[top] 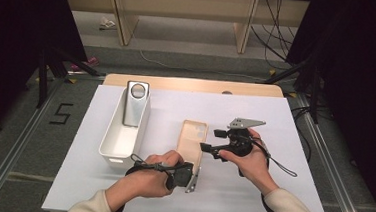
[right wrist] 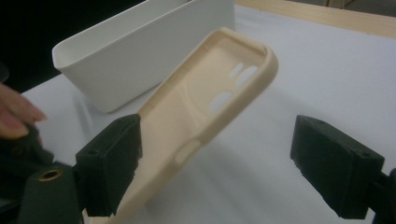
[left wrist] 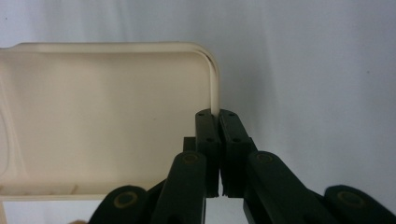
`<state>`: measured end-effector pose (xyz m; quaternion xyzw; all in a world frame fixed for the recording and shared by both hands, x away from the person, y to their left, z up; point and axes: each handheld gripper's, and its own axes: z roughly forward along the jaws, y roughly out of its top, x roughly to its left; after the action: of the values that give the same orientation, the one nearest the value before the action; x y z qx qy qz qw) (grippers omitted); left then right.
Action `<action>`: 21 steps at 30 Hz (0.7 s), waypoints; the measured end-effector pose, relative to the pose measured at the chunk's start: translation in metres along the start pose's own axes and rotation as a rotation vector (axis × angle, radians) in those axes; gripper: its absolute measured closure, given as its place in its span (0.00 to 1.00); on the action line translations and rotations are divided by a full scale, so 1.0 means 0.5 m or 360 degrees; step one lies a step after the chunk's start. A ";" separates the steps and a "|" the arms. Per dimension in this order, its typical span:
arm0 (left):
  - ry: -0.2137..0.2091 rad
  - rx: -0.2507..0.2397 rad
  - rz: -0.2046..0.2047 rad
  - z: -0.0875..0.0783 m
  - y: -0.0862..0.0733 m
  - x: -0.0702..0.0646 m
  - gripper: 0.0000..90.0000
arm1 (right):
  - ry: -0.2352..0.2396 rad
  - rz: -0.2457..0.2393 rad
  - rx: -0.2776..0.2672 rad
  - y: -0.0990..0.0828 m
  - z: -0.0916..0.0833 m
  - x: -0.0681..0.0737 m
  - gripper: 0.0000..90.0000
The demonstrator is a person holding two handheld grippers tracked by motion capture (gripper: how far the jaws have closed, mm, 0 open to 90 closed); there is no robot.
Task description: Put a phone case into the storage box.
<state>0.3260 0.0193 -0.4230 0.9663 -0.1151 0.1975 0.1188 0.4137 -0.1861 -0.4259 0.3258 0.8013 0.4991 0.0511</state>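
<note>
gripping cream phone case [top: 192, 139] rim, left tool [top: 192, 177] | right tool [top: 207, 148] released | white bin [top: 115, 143] beside

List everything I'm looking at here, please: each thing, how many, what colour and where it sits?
phone case: one, cream, held up off the sheet at mid-table, its near rim pinched by the left gripper.
bin: one, white, long and open-topped, left of the case.
silver device: one, silver with a round ring at its top, leaning inside the bin's far end.
sheet: one, white, covering most of the table.
table: one, light wood, its far edge showing past the sheet.
left gripper: one, black, jaws shut on the case's rim.
right gripper: one, black, jaws open beside the case's right edge.
hands: two, cream sleeves, one per gripper.
</note>
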 end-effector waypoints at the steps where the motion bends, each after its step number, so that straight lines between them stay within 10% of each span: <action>1: -0.0001 -0.0007 0.0003 0.001 0.001 -0.001 0.97 | 0.0011 0.0025 -0.0001 0.002 0.006 -0.003 0.21; 21: -0.0009 -0.0027 0.0027 0.009 0.017 -0.013 0.97 | 0.0104 0.0251 0.0017 0.015 0.014 -0.018 0.75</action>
<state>0.3195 0.0111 -0.4283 0.9647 -0.1254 0.1948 0.1251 0.4272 -0.1838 -0.4254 0.3717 0.7771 0.5077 -0.0161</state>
